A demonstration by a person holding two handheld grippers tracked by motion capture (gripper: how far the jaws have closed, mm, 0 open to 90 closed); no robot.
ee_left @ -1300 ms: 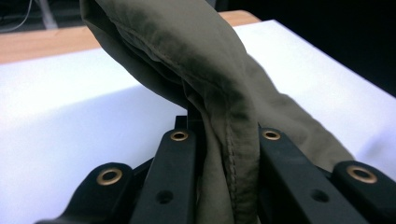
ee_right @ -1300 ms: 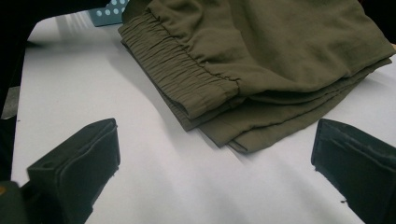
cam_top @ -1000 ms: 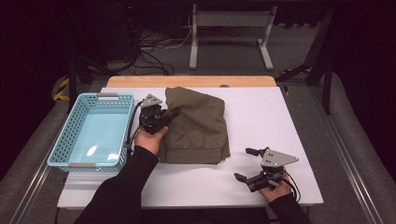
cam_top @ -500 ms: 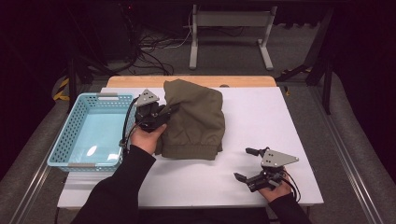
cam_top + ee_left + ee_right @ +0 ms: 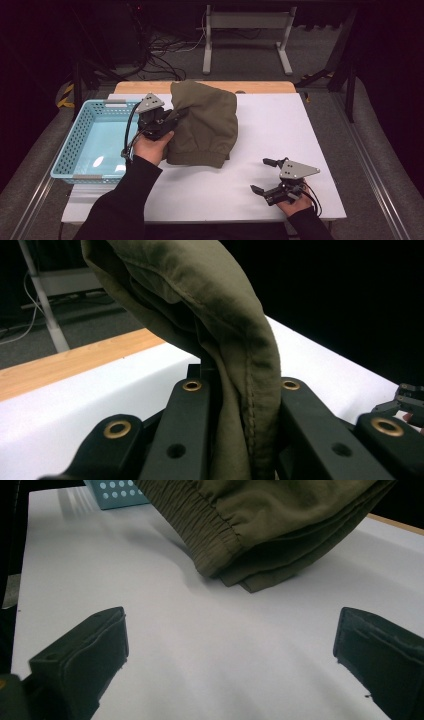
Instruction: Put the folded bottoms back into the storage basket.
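Left gripper (image 5: 172,117) clamped on the left edge of olive-green folded garment (image 5: 205,125), that edge raised off the white table (image 5: 280,130); near hem of the garment rests on the table. Light-blue basket (image 5: 75,150) just left of the left hand. Right gripper (image 5: 264,175) near the front right corner, jaws spread wide, well apart from the garment.

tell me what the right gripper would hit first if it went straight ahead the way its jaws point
Probably the folded olive garment. The right gripper stands open over bare white table, and the garment's elastic hem lies straight ahead. Its lifted side may be above the line, so depth is uncertain.
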